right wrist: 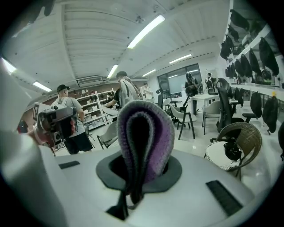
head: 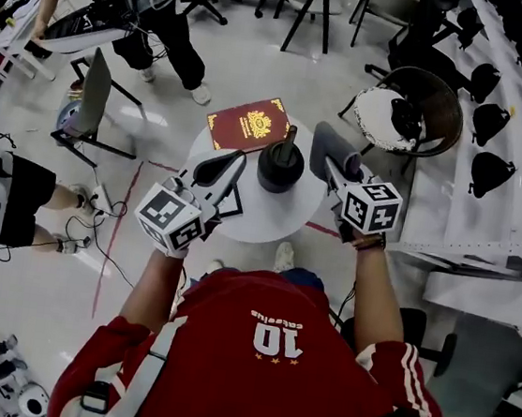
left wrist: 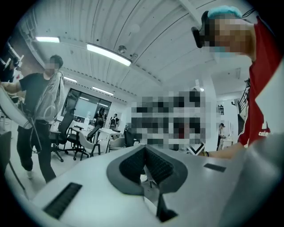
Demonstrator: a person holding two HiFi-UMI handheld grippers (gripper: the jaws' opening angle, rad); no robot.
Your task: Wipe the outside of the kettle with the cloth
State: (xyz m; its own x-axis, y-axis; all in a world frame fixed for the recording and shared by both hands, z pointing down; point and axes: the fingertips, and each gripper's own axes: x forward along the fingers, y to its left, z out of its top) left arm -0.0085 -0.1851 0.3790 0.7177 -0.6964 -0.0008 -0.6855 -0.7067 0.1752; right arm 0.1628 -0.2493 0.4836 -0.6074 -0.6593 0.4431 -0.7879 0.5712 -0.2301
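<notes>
The black kettle (head: pixel 280 166) stands on a small round white table (head: pixel 269 221), its handle upward. My right gripper (head: pixel 331 162) is just right of the kettle, tilted up, and is shut on a folded grey-purple cloth (head: pixel 327 143). In the right gripper view the cloth (right wrist: pixel 144 135) stands in a loop out of the shut gripper (right wrist: pixel 138 174). My left gripper (head: pixel 232 162) is left of the kettle, tilted up, shut with nothing in it; its pads meet in the left gripper view (left wrist: pixel 145 151). Neither gripper view shows the kettle.
A dark red book (head: pixel 248 124) with a gold emblem lies at the table's far left. A wicker chair (head: pixel 415 108) is to the right, a folding stand (head: pixel 90 102) and people to the left, and a white bench (head: pixel 486 221) with black helmets on the right.
</notes>
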